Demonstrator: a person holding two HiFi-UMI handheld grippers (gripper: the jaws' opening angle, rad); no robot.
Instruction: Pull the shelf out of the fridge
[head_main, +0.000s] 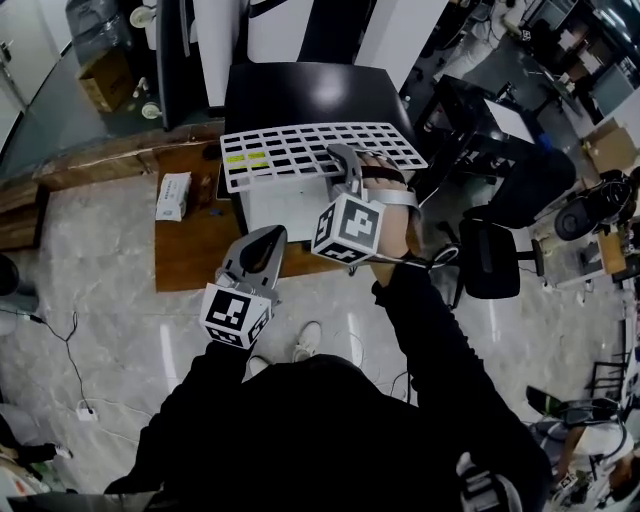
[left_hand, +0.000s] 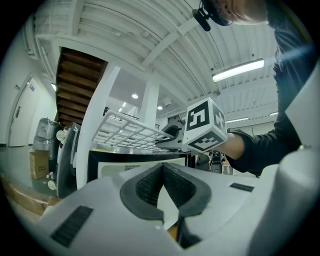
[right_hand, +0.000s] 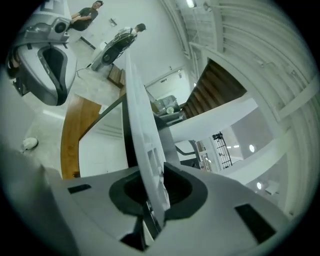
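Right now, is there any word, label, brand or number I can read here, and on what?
No text can be read.
White box on the wooden platform: print too small to read.
Yellow patches on the shelf: too small to tell if they bear print.
Marker cubes on the left gripper and right gripper: square patterns only, no letters.

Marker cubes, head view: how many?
2. One marker cube rides the left gripper, at lower left; the other rides the right gripper, whose jaws hold the white shelf. None appears hidden.
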